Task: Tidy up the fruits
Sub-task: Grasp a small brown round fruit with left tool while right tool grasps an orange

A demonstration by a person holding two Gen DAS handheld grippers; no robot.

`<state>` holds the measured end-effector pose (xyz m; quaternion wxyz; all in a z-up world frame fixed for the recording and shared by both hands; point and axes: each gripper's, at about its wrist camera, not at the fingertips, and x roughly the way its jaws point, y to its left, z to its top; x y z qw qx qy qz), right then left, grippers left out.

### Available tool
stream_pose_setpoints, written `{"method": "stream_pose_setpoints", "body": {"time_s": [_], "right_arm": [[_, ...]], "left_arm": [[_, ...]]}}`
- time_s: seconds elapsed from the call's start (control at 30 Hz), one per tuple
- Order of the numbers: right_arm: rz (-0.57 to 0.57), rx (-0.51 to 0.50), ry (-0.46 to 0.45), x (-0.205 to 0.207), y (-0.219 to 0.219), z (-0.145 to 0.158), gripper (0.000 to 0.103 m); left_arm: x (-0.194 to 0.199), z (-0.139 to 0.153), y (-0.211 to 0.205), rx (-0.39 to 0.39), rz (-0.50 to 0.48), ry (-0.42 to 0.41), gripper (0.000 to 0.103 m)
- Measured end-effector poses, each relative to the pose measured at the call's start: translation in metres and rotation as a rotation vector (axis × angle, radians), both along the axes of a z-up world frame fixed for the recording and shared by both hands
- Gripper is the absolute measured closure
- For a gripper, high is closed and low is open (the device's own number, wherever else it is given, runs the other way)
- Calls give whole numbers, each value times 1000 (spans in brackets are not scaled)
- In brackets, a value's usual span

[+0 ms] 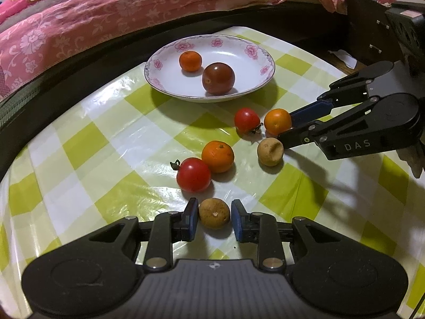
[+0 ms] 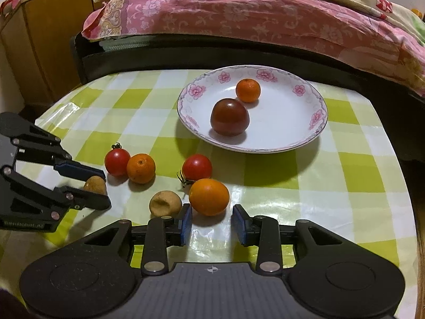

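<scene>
A white flowered plate (image 1: 255,53) (image 2: 292,122) holds a small orange (image 1: 190,61) (image 2: 248,90) and a dark red tomato (image 1: 218,78) (image 2: 229,117). On the checked cloth lie two red tomatoes (image 1: 193,174) (image 1: 246,120), two oranges and two brown fruits. My left gripper (image 1: 214,215) (image 2: 105,190) is open around a brown fruit (image 1: 214,213) (image 2: 95,184), pads just clear of it. My right gripper (image 2: 212,222) (image 1: 287,126) is open around an orange (image 2: 209,196) (image 1: 277,121). The other brown fruit (image 1: 270,151) (image 2: 165,203) sits beside its left finger.
Another orange (image 1: 217,156) (image 2: 140,168) touches a tomato (image 2: 117,162). A third tomato (image 2: 196,167) lies behind the orange in my right gripper. A bed with pink bedding (image 2: 239,18) runs along the table's far edge. A wooden cabinet (image 2: 45,42) stands at the left.
</scene>
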<state>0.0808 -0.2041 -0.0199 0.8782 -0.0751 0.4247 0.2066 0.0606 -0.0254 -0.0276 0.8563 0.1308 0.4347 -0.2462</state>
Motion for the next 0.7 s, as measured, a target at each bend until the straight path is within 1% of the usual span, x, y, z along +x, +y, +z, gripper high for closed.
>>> {"method": "stream_pose_setpoints", "body": {"time_s": [0.1,0.27,0.4,0.43,0.5,0.7], "right_arm": [[-4,2,1,1,0,0,72],[-5,-5,-27,3,2,2,70],[-2,-11,-21,7,5,0,70],[-2,-14,-16,7,5,-1,71],[-3,-15,-16,6,6,-1,75],[-16,-21,-15,6,5,0,75]], "left_arm": [[1,0,0,-2,9,6,66],[0,0,0,0,11,5,66],[0,0,1,-2,6,6,66],[0,-1,1,-3,4,5,66],[0,-1,1,-2,5,4,66],[-1,1,-1,14,22,9,66]]}}
